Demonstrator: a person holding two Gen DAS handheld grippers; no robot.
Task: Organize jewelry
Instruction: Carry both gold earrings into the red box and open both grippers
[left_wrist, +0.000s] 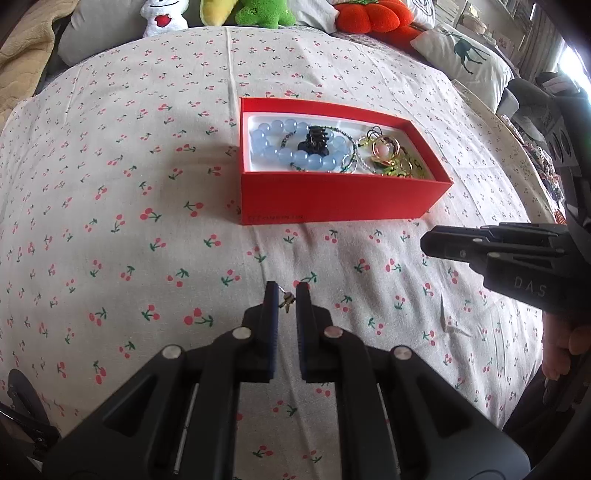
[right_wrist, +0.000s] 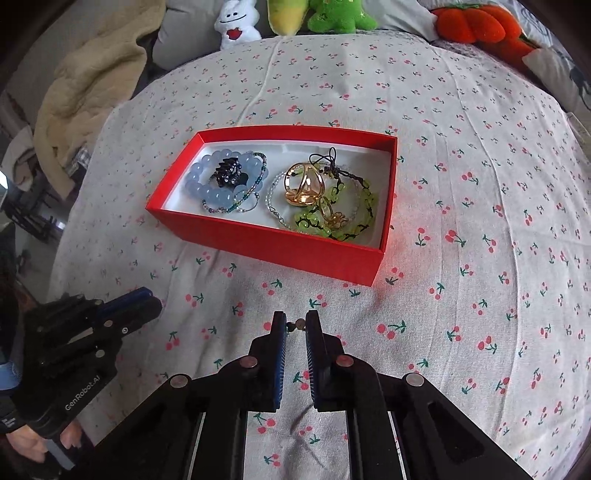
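Note:
A red box (left_wrist: 332, 195) (right_wrist: 258, 240) with a white lining stands on the cherry-print cloth. Inside it lie a blue bead bracelet (left_wrist: 273, 151) (right_wrist: 207, 184), a black hair claw (left_wrist: 314, 142) (right_wrist: 229, 171), gold rings (right_wrist: 304, 182), a green bead bracelet (right_wrist: 332, 221) and thin beaded chains. My left gripper (left_wrist: 286, 291) is nearly closed on a small earring (left_wrist: 286, 300), in front of the box. My right gripper (right_wrist: 296, 320) is nearly closed on a small stud earring (right_wrist: 298, 325), also in front of the box. Each gripper also shows in the other's view: the right gripper (left_wrist: 480, 247) and the left gripper (right_wrist: 122, 310).
Plush toys (left_wrist: 258, 13) (right_wrist: 332, 14), an orange pumpkin cushion (left_wrist: 365, 14), a deer-print pillow (left_wrist: 465, 55) and a beige blanket (right_wrist: 88, 74) line the far edge of the bed. The cherry-print cloth (left_wrist: 147, 166) spreads around the box.

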